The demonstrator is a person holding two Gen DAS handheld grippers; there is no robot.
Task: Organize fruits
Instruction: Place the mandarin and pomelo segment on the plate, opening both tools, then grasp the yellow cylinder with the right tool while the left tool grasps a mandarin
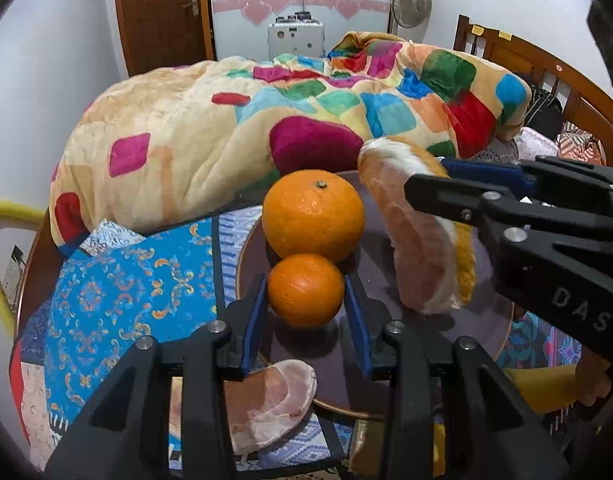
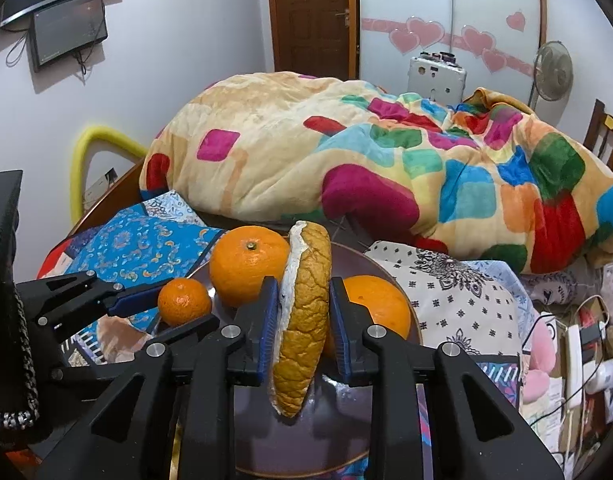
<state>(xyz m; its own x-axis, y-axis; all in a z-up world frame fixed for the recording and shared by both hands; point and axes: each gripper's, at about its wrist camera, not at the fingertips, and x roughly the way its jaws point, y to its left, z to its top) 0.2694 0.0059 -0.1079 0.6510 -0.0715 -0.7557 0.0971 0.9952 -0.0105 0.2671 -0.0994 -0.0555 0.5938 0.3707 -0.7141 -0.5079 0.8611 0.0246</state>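
A dark round plate (image 1: pixel 482 304) (image 2: pixel 306 440) lies on the bed. A large orange (image 1: pixel 313 215) (image 2: pixel 248 266) sits on its far side. My left gripper (image 1: pixel 305 312) (image 2: pixel 162 304) is shut on a small orange (image 1: pixel 305 290) (image 2: pixel 185 301) over the plate. My right gripper (image 2: pixel 302 320) (image 1: pixel 446 182) is shut on a pomelo wedge (image 2: pixel 304 340) (image 1: pixel 416 236), held upright above the plate. Another orange (image 2: pixel 380 306) lies on the plate behind the right finger. A second pomelo wedge (image 1: pixel 272 404) lies off the plate at its near edge, partly hidden by my left gripper.
A blue patterned cloth (image 1: pixel 122 292) covers the bed under the plate. A bulky colourful blanket (image 1: pixel 242 120) is heaped just behind. A wooden headboard (image 1: pixel 546 68) stands at the right. Cables and a power strip (image 2: pixel 574 360) lie at the far right.
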